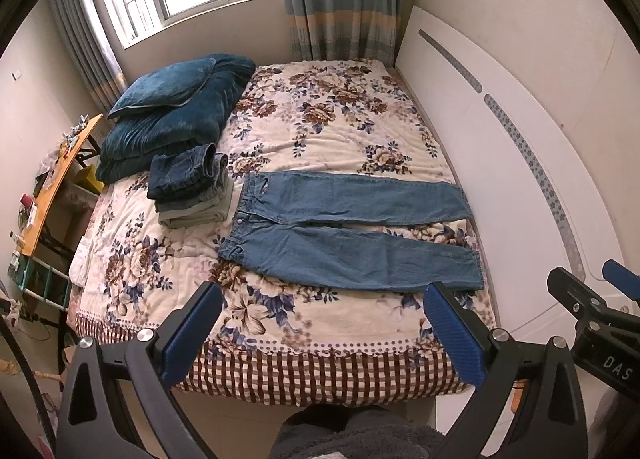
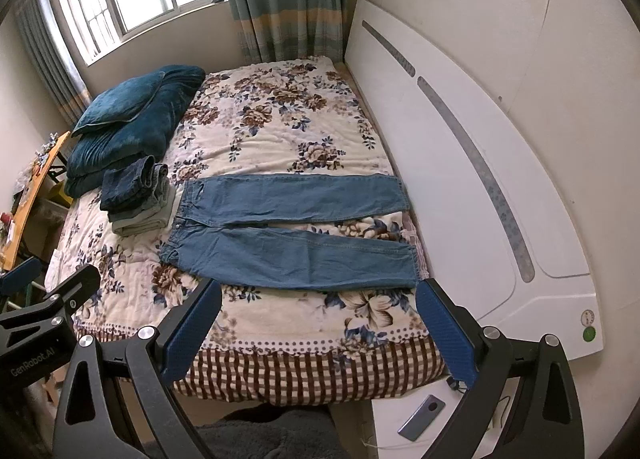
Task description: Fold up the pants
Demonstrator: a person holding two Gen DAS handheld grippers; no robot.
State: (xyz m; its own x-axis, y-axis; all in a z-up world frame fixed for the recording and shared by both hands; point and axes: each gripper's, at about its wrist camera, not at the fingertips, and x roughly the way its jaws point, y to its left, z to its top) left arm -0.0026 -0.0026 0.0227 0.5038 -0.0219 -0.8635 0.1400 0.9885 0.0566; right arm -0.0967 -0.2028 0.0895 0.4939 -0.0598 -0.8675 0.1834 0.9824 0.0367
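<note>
A pair of light blue jeans [image 1: 352, 231] lies flat on the floral bedspread, waist to the left, both legs spread apart toward the headboard on the right. It also shows in the right wrist view [image 2: 296, 227]. My left gripper [image 1: 320, 303] is open and empty, held above the bed's near edge in front of the jeans. My right gripper [image 2: 316, 311] is open and empty too, just short of the near leg's hem side. The right gripper also shows at the right edge of the left wrist view [image 1: 592, 299].
A stack of folded jeans and pants [image 1: 192, 187] sits left of the waist. A dark teal duvet and pillow [image 1: 176, 111] lie behind it. A white headboard [image 1: 500, 163] bounds the right side. A cluttered table [image 1: 52, 179] stands left. A phone [image 2: 422, 417] lies on a white nightstand.
</note>
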